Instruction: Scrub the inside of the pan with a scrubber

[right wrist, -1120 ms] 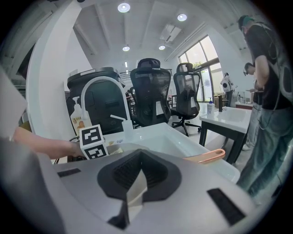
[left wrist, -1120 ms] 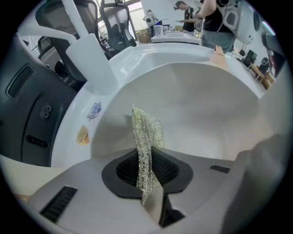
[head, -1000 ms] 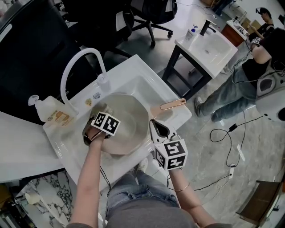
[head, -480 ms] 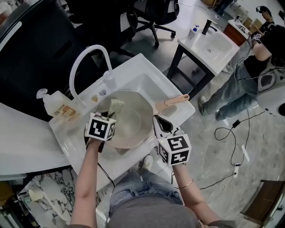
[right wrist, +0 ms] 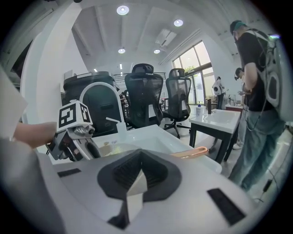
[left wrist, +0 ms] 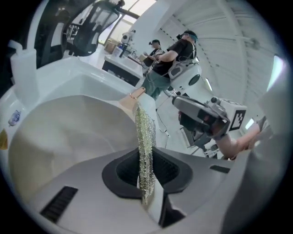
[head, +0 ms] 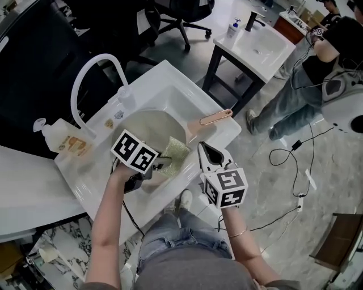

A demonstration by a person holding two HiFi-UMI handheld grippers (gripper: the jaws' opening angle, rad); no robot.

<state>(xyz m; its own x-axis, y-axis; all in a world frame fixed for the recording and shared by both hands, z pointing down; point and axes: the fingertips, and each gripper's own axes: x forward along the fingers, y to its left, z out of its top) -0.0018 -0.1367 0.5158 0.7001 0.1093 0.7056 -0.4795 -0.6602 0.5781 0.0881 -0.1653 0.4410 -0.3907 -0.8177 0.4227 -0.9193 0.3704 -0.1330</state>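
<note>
I'm pinching the seemingly soft scrubber (head: 175, 153) by its near edge in my left gripper (head: 160, 163); my right gripper (head: 205, 151) is hovering clenched, empty.

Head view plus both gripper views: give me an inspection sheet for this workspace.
Surface: white sink unit with arched white faucet.
Job's things: pale round metal pan in the basin, copper-coloured handle on the rim; glittery green scrubber over the pan's near side.
Clutter: clear plastic soap bottle on the ledge.
Grippers: left gripper fingers shut on the scrubber; right gripper fingers shut, empty, beside the sink.
Cables: black cables on floor.
Surroundings: black office chairs, second white sink table, a person standing.
</note>
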